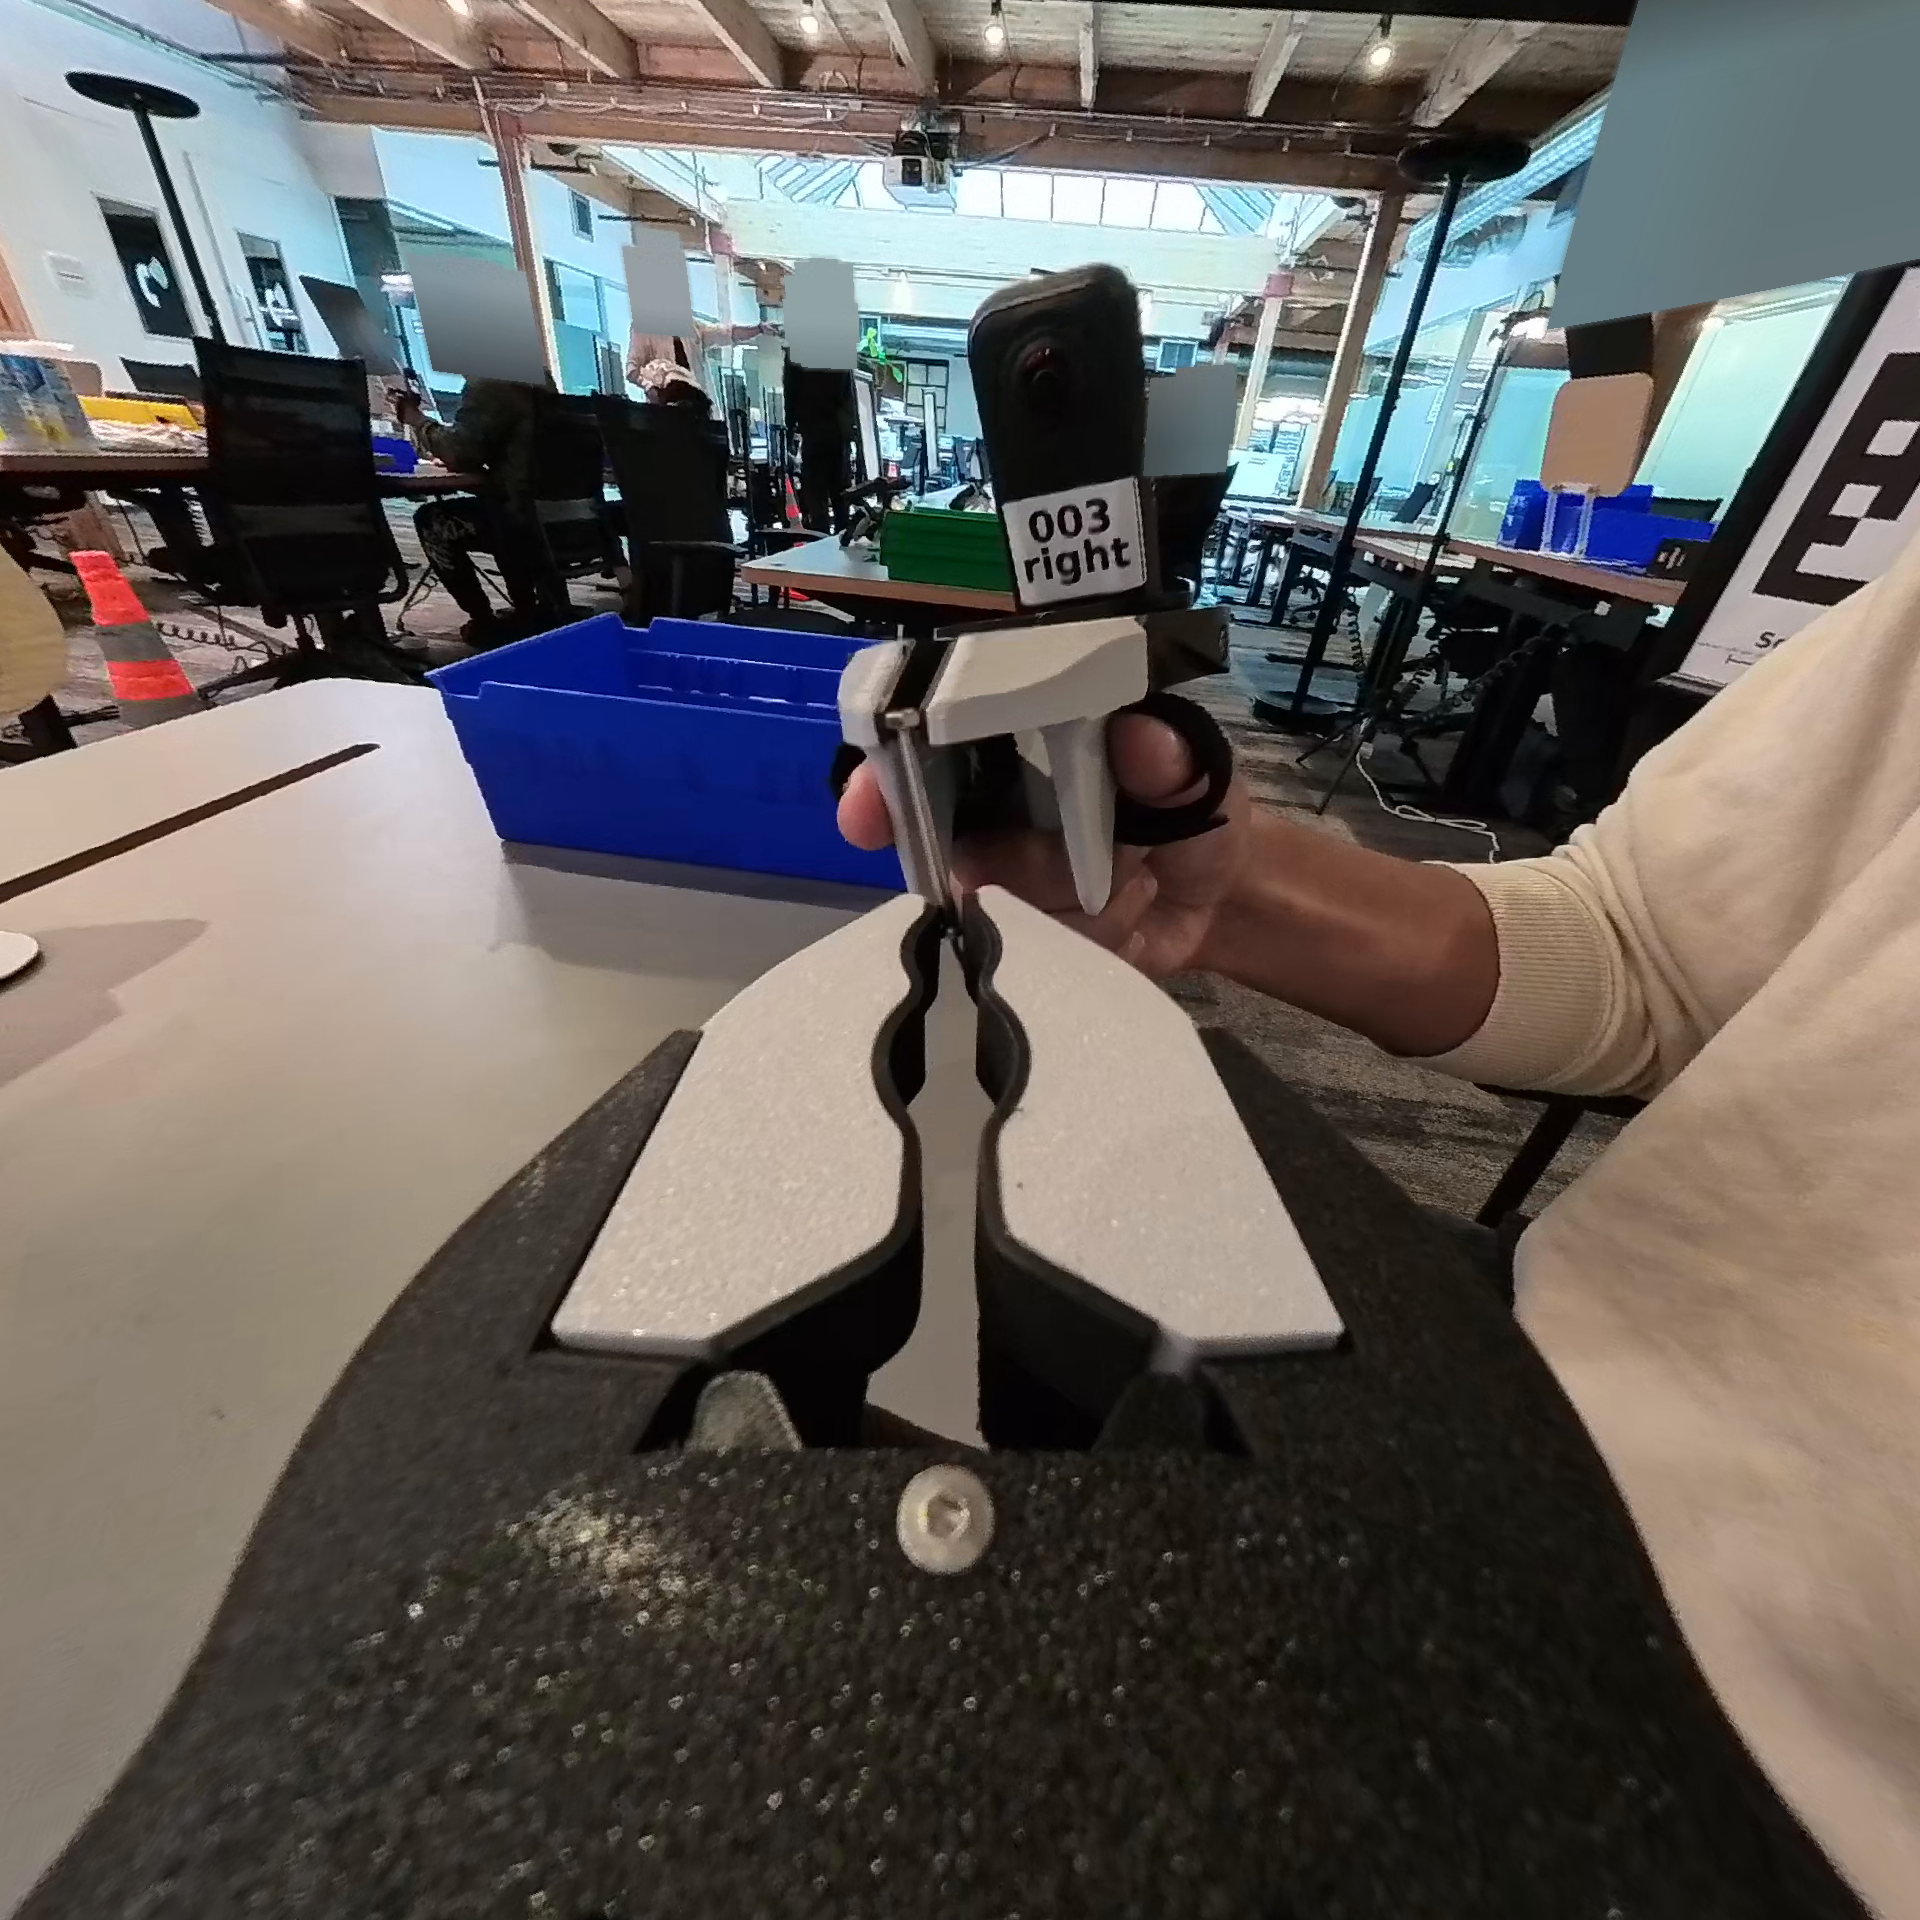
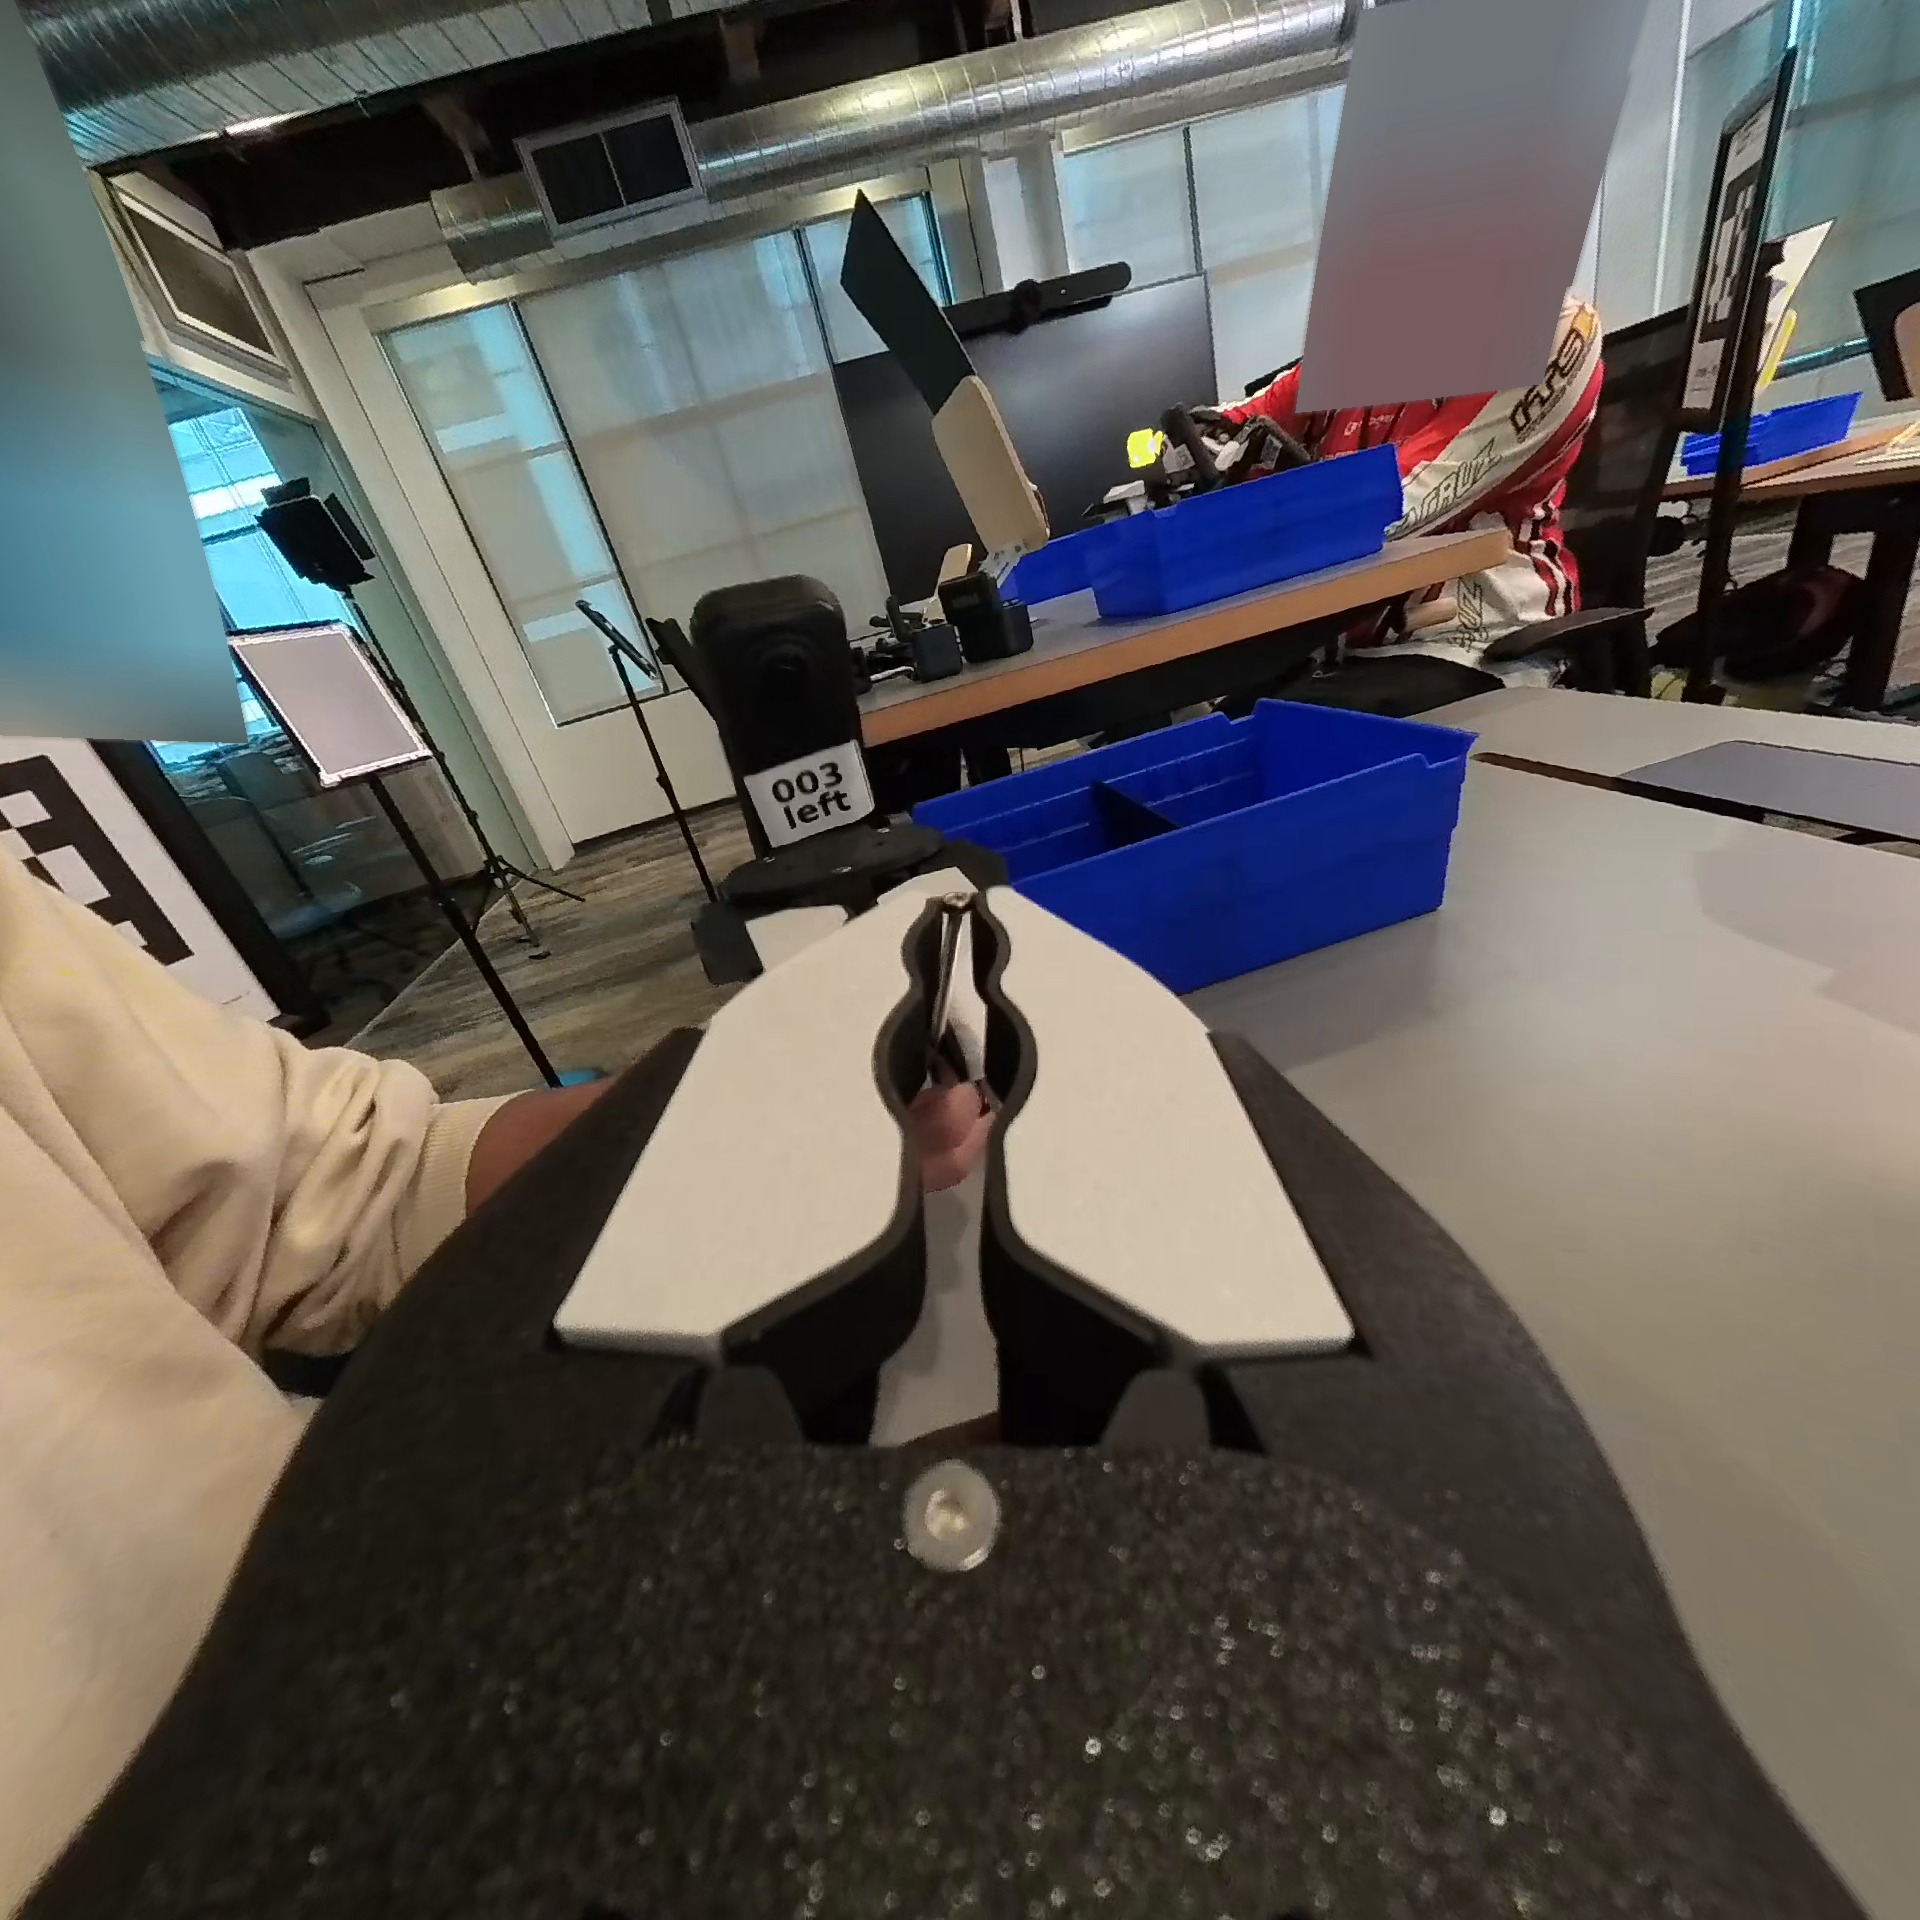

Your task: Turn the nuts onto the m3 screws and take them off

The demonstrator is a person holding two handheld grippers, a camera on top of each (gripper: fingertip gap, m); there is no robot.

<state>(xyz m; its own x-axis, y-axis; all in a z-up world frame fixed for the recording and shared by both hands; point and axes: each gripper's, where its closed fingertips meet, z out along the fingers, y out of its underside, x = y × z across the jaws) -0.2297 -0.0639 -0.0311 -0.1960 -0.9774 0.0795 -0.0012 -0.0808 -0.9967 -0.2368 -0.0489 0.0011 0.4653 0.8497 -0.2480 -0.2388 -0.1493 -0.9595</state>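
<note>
Steel glints where the screw runs between both grippers above the grey table. The right gripper is clenched on its head end, the shaft lying back between its fingers. The left gripper pinches the other end; the nut is too small to make out. A blue bin sits just behind.

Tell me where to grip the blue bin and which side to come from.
Take the bin by the top rim of its long near wall, coming straight down from above. It stands upright on the table with its top open, so one finger can drop inside and one outside. That thin wall looks easy to pinch, while the whole bin looks too wide to span.
</note>
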